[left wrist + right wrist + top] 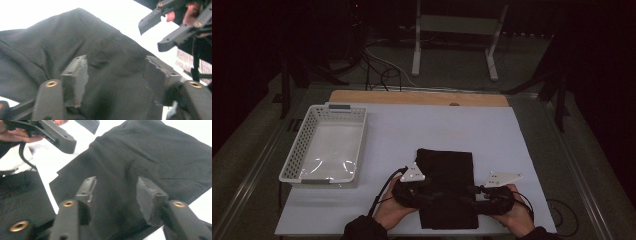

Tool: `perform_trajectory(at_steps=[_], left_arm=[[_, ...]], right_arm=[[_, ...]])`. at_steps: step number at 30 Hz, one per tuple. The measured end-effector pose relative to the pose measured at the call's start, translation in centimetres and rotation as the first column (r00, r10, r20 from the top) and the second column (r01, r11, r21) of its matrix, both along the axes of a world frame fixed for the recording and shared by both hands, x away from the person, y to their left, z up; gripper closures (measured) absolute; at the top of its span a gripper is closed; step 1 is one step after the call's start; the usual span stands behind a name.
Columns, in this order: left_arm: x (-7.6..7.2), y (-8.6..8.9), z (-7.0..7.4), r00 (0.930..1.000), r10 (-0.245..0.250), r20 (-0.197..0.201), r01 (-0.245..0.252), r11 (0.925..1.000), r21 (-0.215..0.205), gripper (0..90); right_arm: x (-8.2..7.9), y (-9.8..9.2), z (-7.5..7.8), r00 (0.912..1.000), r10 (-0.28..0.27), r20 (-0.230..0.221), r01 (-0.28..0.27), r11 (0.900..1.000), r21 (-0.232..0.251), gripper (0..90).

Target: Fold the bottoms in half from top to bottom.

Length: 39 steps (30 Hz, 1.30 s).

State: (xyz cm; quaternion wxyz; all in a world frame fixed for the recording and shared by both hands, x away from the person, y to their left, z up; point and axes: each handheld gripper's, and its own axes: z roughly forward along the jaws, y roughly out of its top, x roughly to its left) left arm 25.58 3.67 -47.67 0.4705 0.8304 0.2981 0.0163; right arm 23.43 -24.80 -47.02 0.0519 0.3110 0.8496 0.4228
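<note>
White table across the middle of the high view, and on it, lower centre, a black folded cloth lying flat as a tall rectangle. Over at the left of the frame sits a white basket, well apart from the cloth, with nothing in it that I can make out.

Down at the bottom edge, 2 hands come in, 1 either side of the cloth's near end. The left gripper hangs low over the fabric with its jaws apart, nothing pinched between the pads, just dark cloth lying under the gap. The right gripper matches it: jaws spread, cloth beneath, no grip. In the upper right of the left gripper view you catch the other gripper's jaws parted too.

By my read, a fold has been laid down and let go, so this is the release at the end of a folding step. Next move likely calls for a fresh grip, both jaws closing on 1 edge, either for another fold or a lift toward the basket.
</note>
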Motion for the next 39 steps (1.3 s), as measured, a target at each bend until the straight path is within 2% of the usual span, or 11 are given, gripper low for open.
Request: perform_trajectory(at_steps=[2, 3, 5, 10, 16, 20, 23, 27, 39], left_arm=[[0.1, 0.1, 0.0, 0.9999, 0.012, 0.002, -0.012, 0.9999, 0.001, 28.8], [0.4, 0.1, 0.1, 0.9995, 0.03, 0.004, -0.03, 0.9995, 0.004, 26.7], [0.6, 0.1, 0.2, 0.999, 0.044, 0.005, -0.044, 0.999, 0.008, 23.3], [0.9, -0.1, 0.3, 0.9981, 0.058, 0.019, -0.058, 0.9979, 0.027, 17.0], [1.4, -0.5, 0.6, 0.9971, 0.068, 0.035, -0.069, 0.9972, 0.028, 14.4], [1.7, -0.7, 0.8, 0.9969, 0.07, 0.037, -0.071, 0.9972, 0.024, 11.6], [2.0, -1.1, 1.0, 0.9967, 0.067, 0.046, -0.069, 0.9969, 0.037, 7.2], [2.3, -1.2, 0.9, 0.9974, 0.061, 0.038, -0.062, 0.9972, 0.042, 0.8], [3.8, -0.7, 0.3, 0.9949, 0.096, 0.033, -0.097, 0.9941, 0.048, 0.1]], right_arm=[[0.1, -0.1, 0.0, 1.0, -0.006, 0.002, 0.006, 1.0, -0.001, 44.4], [0.5, -0.1, -0.2, 0.9994, -0.035, -0.006, 0.035, 0.999, 0.002, 38.6], [0.8, -0.1, -0.3, 0.9981, -0.06, -0.011, 0.06, 0.998, 0.003, 35.0], [1.3, -0.2, -0.5, 0.9944, -0.105, -0.015, 0.105, 0.994, 0.001, 30.5], [1.8, -0.4, -0.6, 0.9878, -0.156, 0.0, 0.156, 0.988, 0.012, 24.5], [2.0, -0.5, -0.5, 0.9865, -0.164, 0.002, 0.164, 0.986, 0.019, 22.4], [2.1, -0.4, -0.5, 0.9864, -0.164, 0.004, 0.164, 0.986, 0.024, 19.8], [2.4, -0.3, -0.6, 0.9854, -0.17, 0.008, 0.17, 0.985, 0.026, 17.7], [3.2, -0.3, -1.3, 0.9783, -0.206, 0.022, 0.206, 0.978, 0.018, 13.8]])
